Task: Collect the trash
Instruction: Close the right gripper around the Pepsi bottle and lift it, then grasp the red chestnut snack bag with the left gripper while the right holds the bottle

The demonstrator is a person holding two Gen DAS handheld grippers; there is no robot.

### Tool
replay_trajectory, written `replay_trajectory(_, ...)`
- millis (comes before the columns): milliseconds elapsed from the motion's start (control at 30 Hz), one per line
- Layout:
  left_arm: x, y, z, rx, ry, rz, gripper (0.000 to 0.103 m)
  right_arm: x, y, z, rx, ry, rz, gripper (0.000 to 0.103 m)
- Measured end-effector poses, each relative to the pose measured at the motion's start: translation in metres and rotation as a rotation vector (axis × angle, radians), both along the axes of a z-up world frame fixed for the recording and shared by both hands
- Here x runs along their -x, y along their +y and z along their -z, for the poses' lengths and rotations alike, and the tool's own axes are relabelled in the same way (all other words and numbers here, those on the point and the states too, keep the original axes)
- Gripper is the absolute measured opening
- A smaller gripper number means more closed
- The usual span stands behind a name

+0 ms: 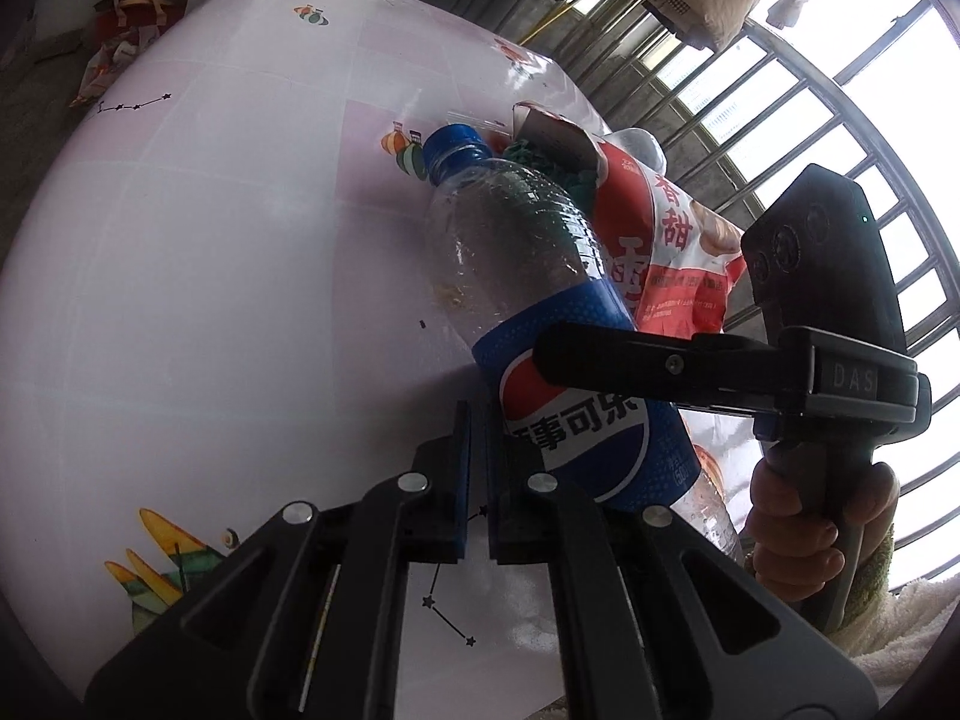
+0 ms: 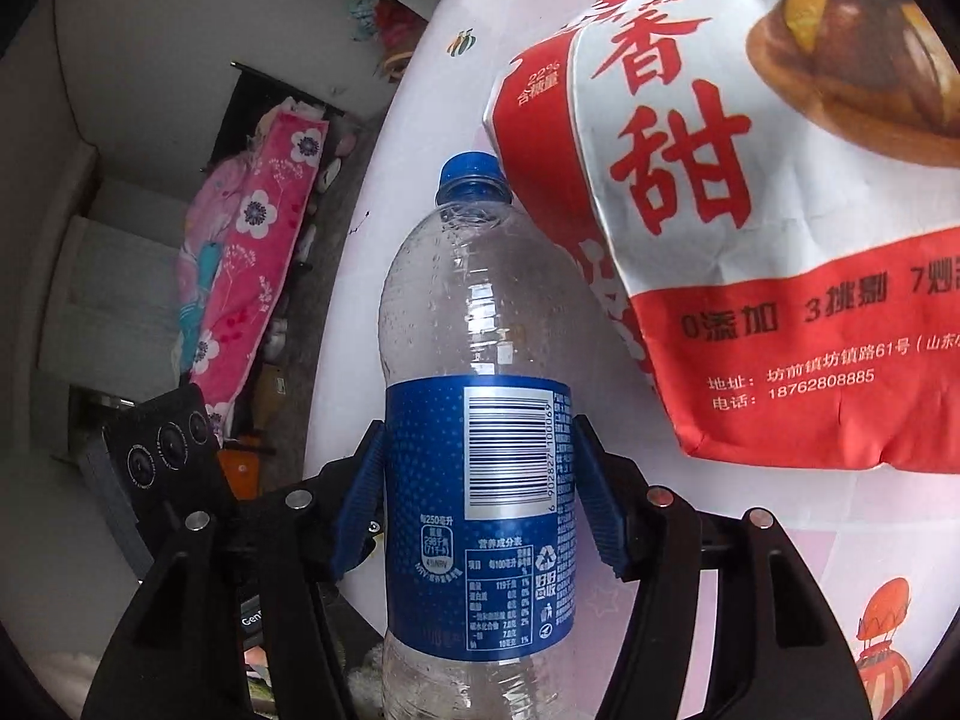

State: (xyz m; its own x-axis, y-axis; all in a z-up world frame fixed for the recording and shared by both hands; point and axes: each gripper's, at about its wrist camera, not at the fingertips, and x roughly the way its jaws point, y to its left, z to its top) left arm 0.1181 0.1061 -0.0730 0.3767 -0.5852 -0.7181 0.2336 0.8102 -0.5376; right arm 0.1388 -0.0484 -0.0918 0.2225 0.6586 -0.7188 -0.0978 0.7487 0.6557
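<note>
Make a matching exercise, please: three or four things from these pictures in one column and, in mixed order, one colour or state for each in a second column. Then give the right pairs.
Things
1. bottle cap
2. snack bag
3. left gripper
4. right gripper

Descriptions
A. red and white, with a picture of food
B. jaws shut, nothing between them
C. blue, screwed on the bottle
D. jaws around the blue label of the bottle

Pairs: 1-C, 2-A, 3-B, 4-D

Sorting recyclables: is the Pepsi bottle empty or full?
Empty: the bottle shows clear through above its blue label, only droplets inside.
</note>
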Motion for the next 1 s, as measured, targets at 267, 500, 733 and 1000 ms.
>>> replay_trajectory(267,0.019,-0.020,-0.051,-0.022,-0.126,0.047,0.001,0.033,-0.023,-0.047,-0.052,-0.169,0.020,0.057)
replay_trajectory(500,0.011,-0.073,-0.089,0.030,-0.239,0.172,0.001,0.063,-0.099,-0.090,-0.047,-0.318,0.170,0.056)
replay_trajectory(733,-0.031,-0.089,-0.093,-0.046,-0.313,0.084,0.018,0.070,-0.152,-0.099,0.113,-0.412,0.316,0.056)
replay_trajectory(1000,-0.088,-0.062,-0.062,0.058,-0.168,-0.041,0.049,0.054,-0.169,-0.076,0.127,-0.381,0.336,0.056)
